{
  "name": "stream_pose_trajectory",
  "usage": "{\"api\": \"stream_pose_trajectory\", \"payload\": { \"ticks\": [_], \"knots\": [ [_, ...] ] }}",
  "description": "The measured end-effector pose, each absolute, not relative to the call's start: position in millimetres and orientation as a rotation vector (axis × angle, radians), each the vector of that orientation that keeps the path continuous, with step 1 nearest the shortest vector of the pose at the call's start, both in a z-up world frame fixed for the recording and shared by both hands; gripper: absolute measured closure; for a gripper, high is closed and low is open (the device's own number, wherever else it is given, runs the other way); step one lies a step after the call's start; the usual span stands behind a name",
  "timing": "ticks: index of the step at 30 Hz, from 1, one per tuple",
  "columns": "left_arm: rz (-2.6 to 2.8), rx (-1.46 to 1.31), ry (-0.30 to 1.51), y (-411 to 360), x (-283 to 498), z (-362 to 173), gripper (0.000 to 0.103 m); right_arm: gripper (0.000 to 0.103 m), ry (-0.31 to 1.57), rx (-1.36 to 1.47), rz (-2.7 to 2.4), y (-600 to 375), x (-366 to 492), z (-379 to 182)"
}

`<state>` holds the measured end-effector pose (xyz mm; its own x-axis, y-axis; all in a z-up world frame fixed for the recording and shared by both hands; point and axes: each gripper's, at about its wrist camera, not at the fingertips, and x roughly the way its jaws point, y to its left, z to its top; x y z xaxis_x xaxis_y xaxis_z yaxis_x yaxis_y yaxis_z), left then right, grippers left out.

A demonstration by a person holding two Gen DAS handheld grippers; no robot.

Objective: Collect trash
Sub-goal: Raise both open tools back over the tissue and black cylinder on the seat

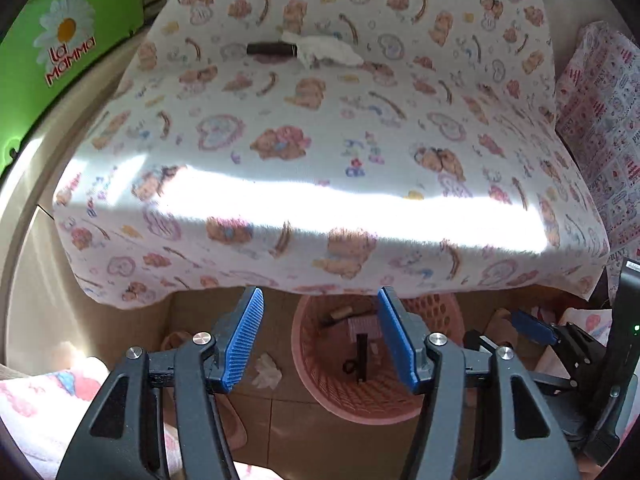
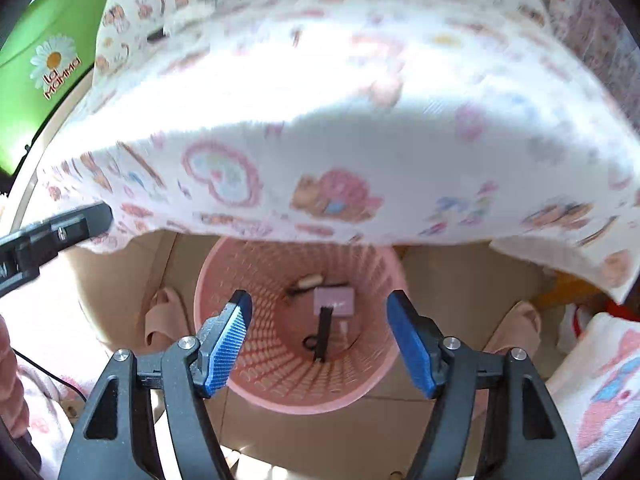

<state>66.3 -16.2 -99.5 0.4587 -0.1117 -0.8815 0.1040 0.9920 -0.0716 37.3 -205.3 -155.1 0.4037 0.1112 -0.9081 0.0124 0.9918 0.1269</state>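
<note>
A pink perforated basket (image 1: pixel 320 392) stands on the floor under the table's front edge; it also shows in the right wrist view (image 2: pixel 256 372). Inside lie a black comb (image 2: pixel 323 332), a small pink box (image 2: pixel 335 300) and a cork-like piece (image 2: pixel 310 280). On the table, far side, a dark cylinder (image 1: pixel 270 49) lies beside a crumpled white tissue (image 1: pixel 326 51). Another tissue (image 1: pixel 266 370) lies on the floor left of the basket. My left gripper (image 1: pixel 320 340) is open and empty above the basket. My right gripper (image 2: pixel 320 344) is open and empty over the basket's mouth.
A bear-print cloth (image 1: pixel 320 152) covers the table and hangs over its front edge. A green box (image 1: pixel 60 48) stands at the far left. Pink slippers (image 2: pixel 164 320) lie on the tiled floor beside the basket. The right gripper's body (image 1: pixel 560 344) shows at the lower right.
</note>
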Motion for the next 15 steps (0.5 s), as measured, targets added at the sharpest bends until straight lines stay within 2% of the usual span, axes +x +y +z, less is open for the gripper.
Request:
{"api": "stream_pose_trajectory", "payload": {
  "ticks": [8, 11, 15],
  "knots": [
    [-0.1, -0.026, 0.887, -8.6, 57.2, -59.3, 0.037, 0.031, 1.045, 0.108, 0.052, -212.4, 31.5, -118.2],
    [-0.031, -0.072, 0.757, 3.6, 45.3, -37.5, 0.027, 0.031, 0.97, 0.047, 0.049, -207.2, 19.3, -100.0],
    [-0.002, -0.095, 0.663, 18.1, 45.3, -18.6, 0.021, 0.031, 0.861, 0.008, 0.08, -200.8, 12.0, -73.7]
  ]
}}
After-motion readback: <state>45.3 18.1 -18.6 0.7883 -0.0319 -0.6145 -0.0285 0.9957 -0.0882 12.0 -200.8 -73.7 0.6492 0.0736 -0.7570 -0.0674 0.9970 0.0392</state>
